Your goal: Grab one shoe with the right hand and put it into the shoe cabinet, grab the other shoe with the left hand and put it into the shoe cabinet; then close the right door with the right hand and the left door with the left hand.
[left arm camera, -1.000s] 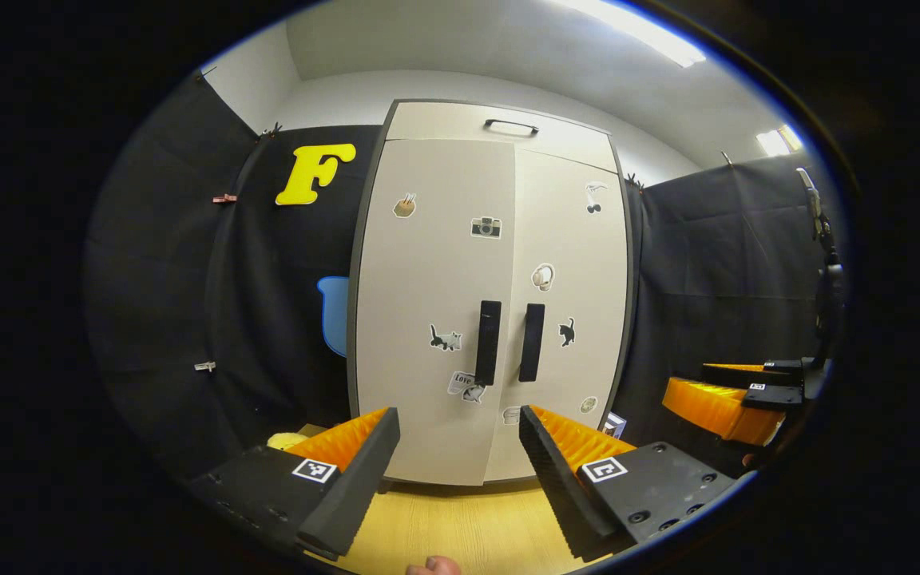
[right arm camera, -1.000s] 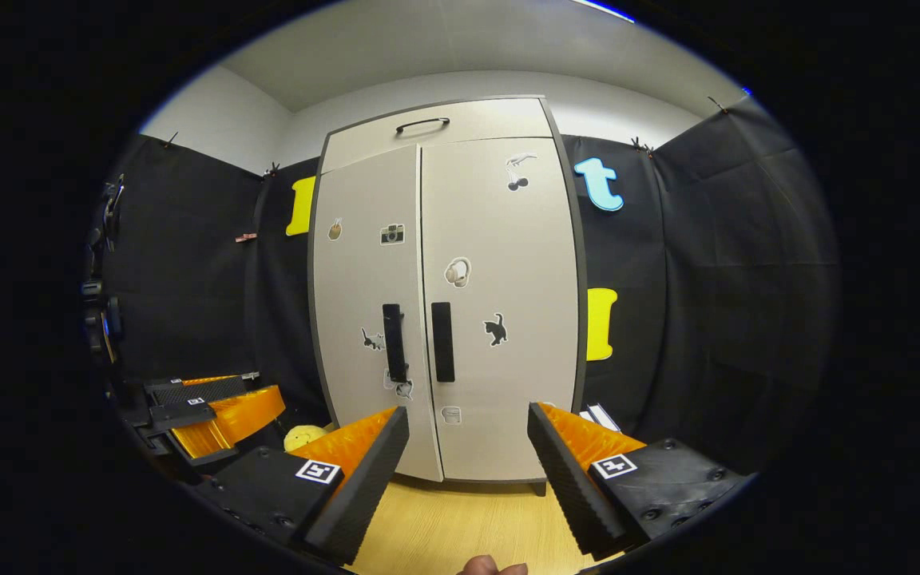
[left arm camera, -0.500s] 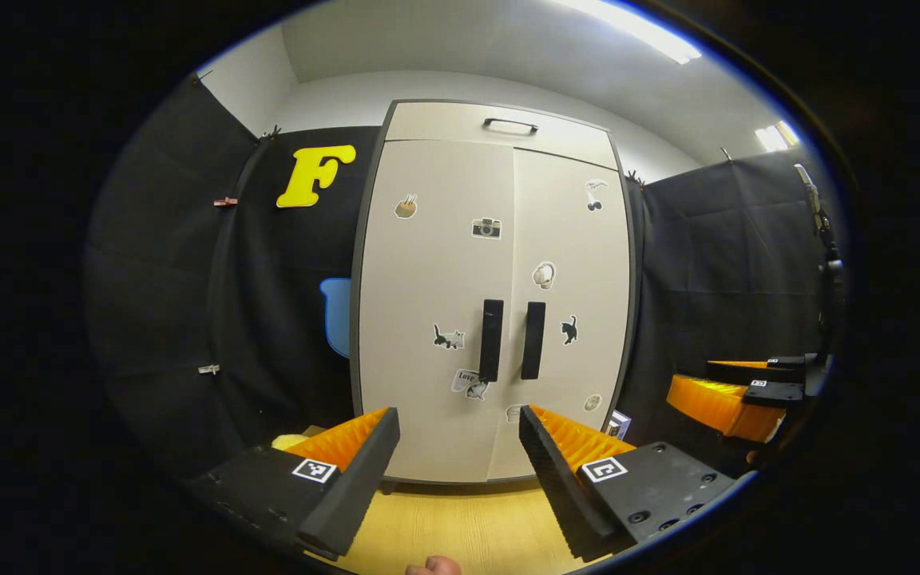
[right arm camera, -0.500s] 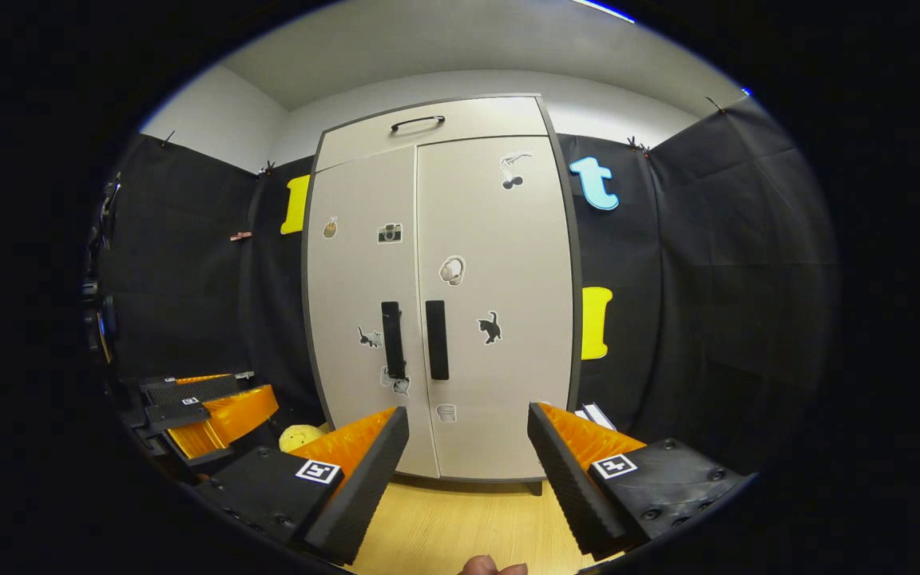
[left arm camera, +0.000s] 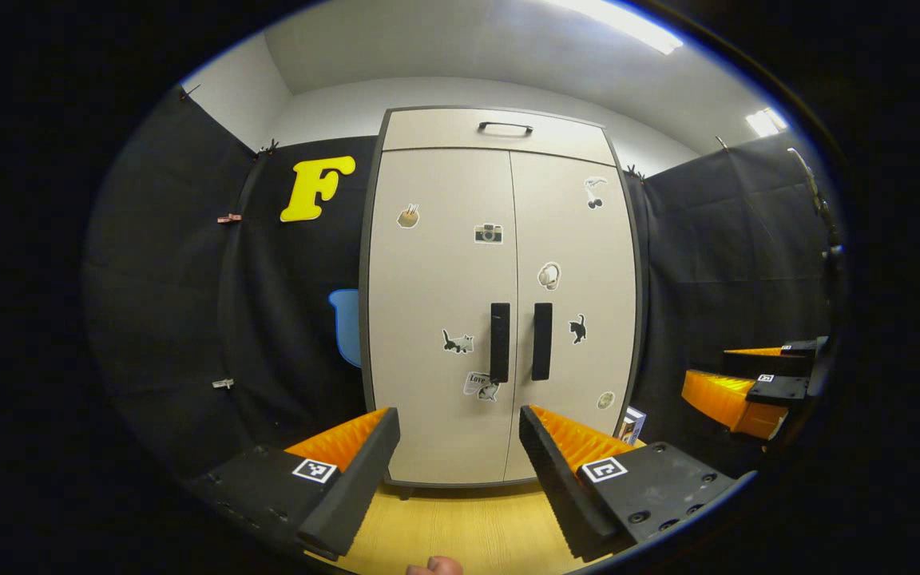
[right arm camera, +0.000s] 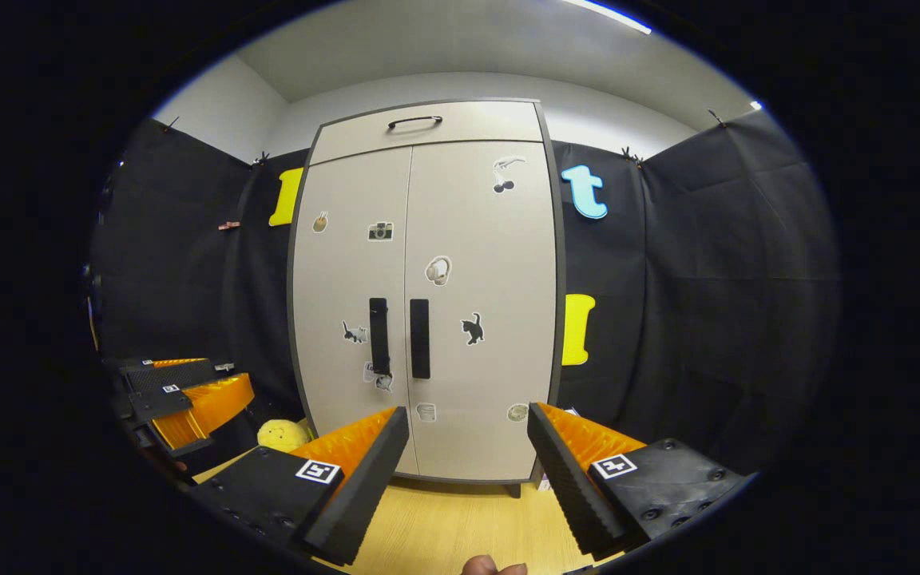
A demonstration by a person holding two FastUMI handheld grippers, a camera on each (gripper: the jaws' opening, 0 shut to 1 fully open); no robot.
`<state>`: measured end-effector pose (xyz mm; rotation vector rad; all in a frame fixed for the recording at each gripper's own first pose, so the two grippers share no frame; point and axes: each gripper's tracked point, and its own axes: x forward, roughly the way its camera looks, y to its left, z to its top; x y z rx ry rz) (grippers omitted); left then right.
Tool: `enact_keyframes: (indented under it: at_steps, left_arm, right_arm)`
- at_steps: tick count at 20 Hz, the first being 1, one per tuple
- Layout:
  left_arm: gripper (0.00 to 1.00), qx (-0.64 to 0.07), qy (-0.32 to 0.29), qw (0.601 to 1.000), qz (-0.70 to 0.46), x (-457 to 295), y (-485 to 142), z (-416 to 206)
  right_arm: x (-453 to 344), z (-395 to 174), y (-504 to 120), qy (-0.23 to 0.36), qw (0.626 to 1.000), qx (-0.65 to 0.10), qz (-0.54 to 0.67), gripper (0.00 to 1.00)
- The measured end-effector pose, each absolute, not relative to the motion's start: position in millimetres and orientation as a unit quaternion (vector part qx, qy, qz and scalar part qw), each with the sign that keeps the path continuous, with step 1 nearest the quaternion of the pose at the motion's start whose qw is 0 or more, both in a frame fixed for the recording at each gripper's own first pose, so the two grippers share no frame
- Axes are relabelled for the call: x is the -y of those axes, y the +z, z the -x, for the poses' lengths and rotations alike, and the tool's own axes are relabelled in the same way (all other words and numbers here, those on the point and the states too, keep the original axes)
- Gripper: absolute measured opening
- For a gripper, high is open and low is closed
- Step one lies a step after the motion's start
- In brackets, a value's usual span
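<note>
Black cloth is hanging around the booth on three sides, a pale wood floor (left arm camera: 444, 527) is lying below, and a white ceiling with a strip light (left arm camera: 628, 20) is running above. Against the back wall the shoe cabinet (left arm camera: 500, 319) is standing upright with both doors shut: the left door (left arm camera: 440, 303) and the right door (left arm camera: 576, 303) are meeting at the middle seam, and their two dark vertical handles (left arm camera: 500, 342) are sitting side by side just either side of it. Small stickers are dotting both doors, and a drawer front with a dark bar handle (left arm camera: 505, 126) is topping the cabinet. No shoe is lying outside the cabinet; whatever is inside is hidden behind the doors.

The right gripper view is catching a yellow round object (right arm camera: 284, 435) on the floor just left of the cabinet's foot; what it is cannot be made out. The left gripper view is picking up a small box-like item (left arm camera: 632, 425) beside the cabinet's lower right corner, partly cut off by the finger in front of it.

The left gripper (left arm camera: 460, 435) is pointing level at the lower doors, well apart from them, its jaws spread wide and grasping nothing. The right gripper (right arm camera: 468, 435) is facing the cabinet likewise, jaws released and empty. Each is also appearing at the edge of the other's view, held at about the same height. A fingertip (right arm camera: 493, 567) of the person is peeking in at the bottom edge, mostly cropped.
</note>
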<state>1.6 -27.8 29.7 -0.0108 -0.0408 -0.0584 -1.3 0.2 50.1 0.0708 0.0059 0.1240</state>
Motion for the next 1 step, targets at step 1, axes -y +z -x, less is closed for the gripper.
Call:
enact_keyframes:
  at_steps: [1]
  left_arm:
    - [0.95,0.02,-0.03,0.999,0.005,28.0,29.7,-1.3]
  right_arm:
    - [-0.5,1.2,50.6,0.062,0.997,-0.002,-0.034,0.98]
